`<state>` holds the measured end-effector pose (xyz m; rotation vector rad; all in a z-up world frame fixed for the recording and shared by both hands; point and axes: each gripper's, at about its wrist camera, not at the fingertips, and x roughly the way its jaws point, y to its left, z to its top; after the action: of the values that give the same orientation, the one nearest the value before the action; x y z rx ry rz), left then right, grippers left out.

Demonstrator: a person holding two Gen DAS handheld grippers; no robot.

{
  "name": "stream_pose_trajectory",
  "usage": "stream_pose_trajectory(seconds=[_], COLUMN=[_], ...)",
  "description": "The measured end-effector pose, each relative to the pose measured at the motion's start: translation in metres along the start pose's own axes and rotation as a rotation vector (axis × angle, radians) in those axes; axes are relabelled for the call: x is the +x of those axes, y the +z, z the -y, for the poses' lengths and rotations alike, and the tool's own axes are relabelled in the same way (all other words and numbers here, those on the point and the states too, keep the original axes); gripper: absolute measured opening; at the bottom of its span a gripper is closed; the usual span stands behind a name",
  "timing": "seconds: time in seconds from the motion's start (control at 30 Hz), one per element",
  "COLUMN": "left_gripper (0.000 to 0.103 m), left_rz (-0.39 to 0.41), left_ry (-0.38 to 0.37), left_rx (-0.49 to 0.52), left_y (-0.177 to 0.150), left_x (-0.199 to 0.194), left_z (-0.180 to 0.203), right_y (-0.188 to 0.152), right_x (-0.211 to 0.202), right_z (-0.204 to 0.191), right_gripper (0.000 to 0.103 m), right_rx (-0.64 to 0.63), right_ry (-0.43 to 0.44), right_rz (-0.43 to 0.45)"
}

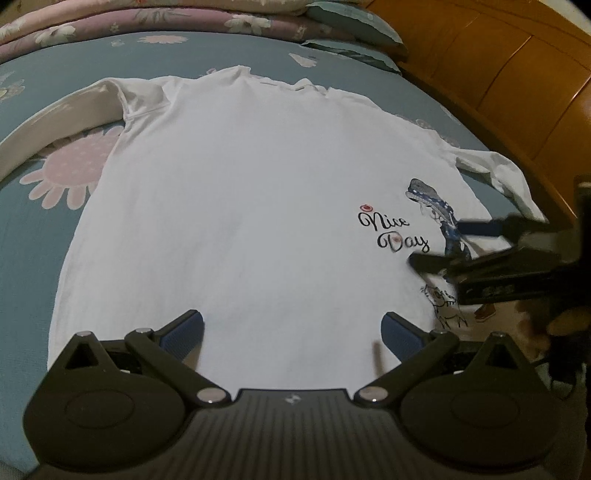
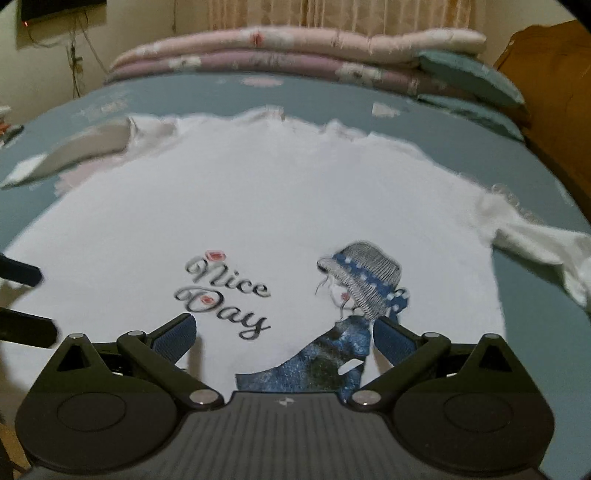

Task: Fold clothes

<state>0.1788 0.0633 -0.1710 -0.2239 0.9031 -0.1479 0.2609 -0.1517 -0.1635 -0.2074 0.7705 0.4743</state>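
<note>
A white long-sleeved shirt (image 1: pixel 236 206) lay spread flat, print side up, across the middle of the bed (image 1: pixel 22 206), its collar toward the stacked quilts (image 1: pixel 155 22) at the far edge and its hem at the near edge. One sleeve (image 1: pixel 55 114) stretched toward the bed's left edge; the other sleeve (image 2: pixel 546 251) lay bunched near the right edge, by the wooden headboard (image 1: pixel 517 74).

The left claw (image 1: pixel 293 332) hung spread wide over the hem, holding nothing. The right claw (image 2: pixel 284 338) was likewise spread and empty, over the printed girl (image 2: pixel 354 295) beside the words "Nice Day" (image 2: pixel 225 295).

The risks looked plain. Thin cloth lying flat on a soft bed could be pinched as one layer instead of two, so a fold would drag the front and leave the back behind. The rumpled right sleeve could get trapped inside a fold and leave a lump. Unequal pulls from the two claws might skew the shirt or slide it toward the bed's edge.
</note>
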Motion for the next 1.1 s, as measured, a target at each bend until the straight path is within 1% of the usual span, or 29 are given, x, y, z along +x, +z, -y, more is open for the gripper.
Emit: stream_pose_trajectory(seconds=[0.07,0.17,0.3,0.5,0.63,0.73,0.83,0.93,1.03,1.1], left_gripper=[0.102,0.102,0.102,0.102,0.102,0.102,0.102,0.102,0.102,0.102], left_rz=[0.003,0.009,0.015,0.004,-0.008,0.007,0.022,0.038,0.004,-0.02], left_ry=[-0.007,-0.01,0.002,0.029,0.053,0.046,0.039,0.029,0.043,0.051], left_rx=[-0.004,-0.003,0.006,0.026,0.037,0.032,0.028,0.059,0.073,0.074], left_y=[0.0,-0.001,-0.001,-0.005,-0.008,0.002,0.012,0.03,0.04,0.037], left_x=[0.0,0.0,0.001,-0.001,-0.003,-0.006,-0.008,-0.003,0.015,0.025], left_z=[-0.001,-0.001,0.001,0.005,0.007,0.008,0.009,0.015,0.021,0.023], right_y=[-0.005,-0.023,-0.048,-0.055,-0.064,-0.069,-0.069,-0.071,-0.073,-0.074], right_x=[0.003,-0.014,-0.033,-0.041,-0.047,-0.049,-0.048,-0.049,-0.05,-0.051], right_z=[0.002,-0.002,-0.012,-0.02,-0.02,-0.02,-0.021,-0.02,-0.02,-0.02], right_gripper=[0.103,0.103,0.103,0.103,0.103,0.103,0.103,0.103,0.103,0.103], right_rx=[0.022,0.042,0.016,0.043,0.042,0.052,0.051,0.051,0.053,0.053], right_ry=[0.011,0.025,-0.01,-0.056,-0.053,-0.057,-0.063,-0.061,-0.061,-0.061], right_rz=[-0.014,-0.025,0.002,-0.016,-0.005,0.023,0.029,0.044,0.057,0.061])
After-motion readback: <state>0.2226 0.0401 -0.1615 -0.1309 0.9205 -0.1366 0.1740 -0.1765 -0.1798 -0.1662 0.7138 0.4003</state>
